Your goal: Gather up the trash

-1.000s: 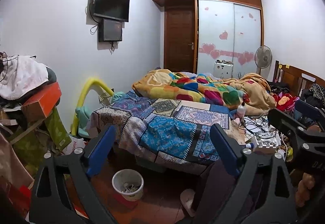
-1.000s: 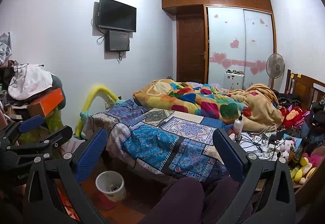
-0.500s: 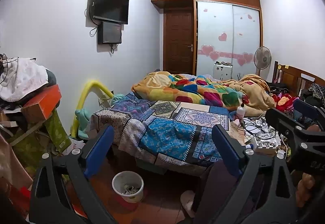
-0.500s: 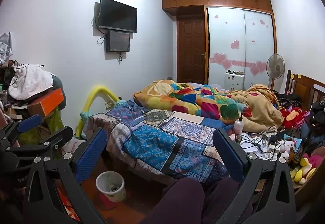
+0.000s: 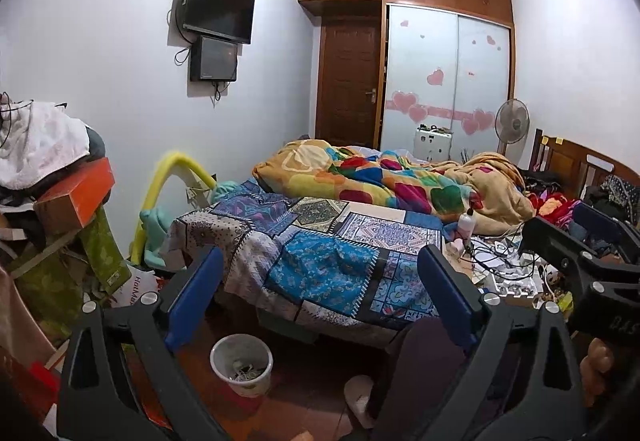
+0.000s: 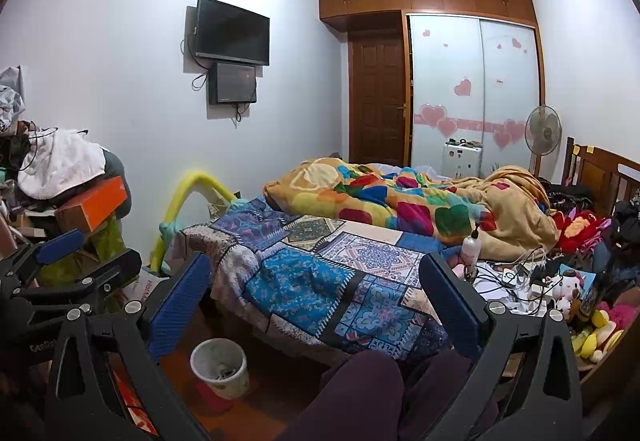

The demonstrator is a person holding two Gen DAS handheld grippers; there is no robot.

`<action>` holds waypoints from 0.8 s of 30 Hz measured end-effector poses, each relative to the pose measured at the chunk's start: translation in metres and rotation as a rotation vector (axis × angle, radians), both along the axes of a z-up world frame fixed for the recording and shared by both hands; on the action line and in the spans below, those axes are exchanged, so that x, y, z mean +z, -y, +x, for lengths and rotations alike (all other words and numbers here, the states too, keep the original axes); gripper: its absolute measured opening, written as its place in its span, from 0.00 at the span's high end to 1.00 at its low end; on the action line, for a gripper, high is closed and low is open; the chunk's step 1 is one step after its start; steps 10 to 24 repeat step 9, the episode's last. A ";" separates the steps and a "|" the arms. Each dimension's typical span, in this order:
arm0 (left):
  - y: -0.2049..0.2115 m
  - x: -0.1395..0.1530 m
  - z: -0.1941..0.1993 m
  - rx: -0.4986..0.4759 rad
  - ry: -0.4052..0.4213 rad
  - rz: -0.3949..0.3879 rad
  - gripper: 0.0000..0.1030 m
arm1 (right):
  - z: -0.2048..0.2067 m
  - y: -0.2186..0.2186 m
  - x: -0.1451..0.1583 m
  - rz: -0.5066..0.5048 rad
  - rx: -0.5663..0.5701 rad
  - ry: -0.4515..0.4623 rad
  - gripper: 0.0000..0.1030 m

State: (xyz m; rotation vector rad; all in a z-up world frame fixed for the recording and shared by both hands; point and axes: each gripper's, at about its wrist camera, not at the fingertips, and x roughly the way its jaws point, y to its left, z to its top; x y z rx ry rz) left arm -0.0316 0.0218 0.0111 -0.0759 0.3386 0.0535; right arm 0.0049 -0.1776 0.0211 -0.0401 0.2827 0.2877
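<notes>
Both black grippers with blue pads, left [image 5: 320, 293] and right [image 6: 316, 295], hung with jaws spread wide and empty. Below them a small white plastic wastebasket [image 5: 241, 364] holding scraps stood on the wooden floor beside the patchwork-covered bed [image 5: 328, 261].

The left gripper [image 5: 318, 297] and the right gripper [image 6: 314, 299] each fill the lower frame of their own views, blue-padded jaws spread wide and empty. Knees in dark trousers [image 6: 360, 397] sit at bottom centre.
</notes>
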 end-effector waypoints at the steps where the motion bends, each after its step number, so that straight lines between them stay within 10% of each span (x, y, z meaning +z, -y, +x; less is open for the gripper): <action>1: -0.001 0.000 0.000 -0.001 0.000 -0.003 0.05 | 0.000 0.000 -0.001 -0.001 0.001 -0.001 0.00; 24: -0.003 -0.001 -0.001 -0.005 -0.003 -0.007 0.05 | 0.001 -0.004 -0.003 -0.002 0.003 -0.013 0.00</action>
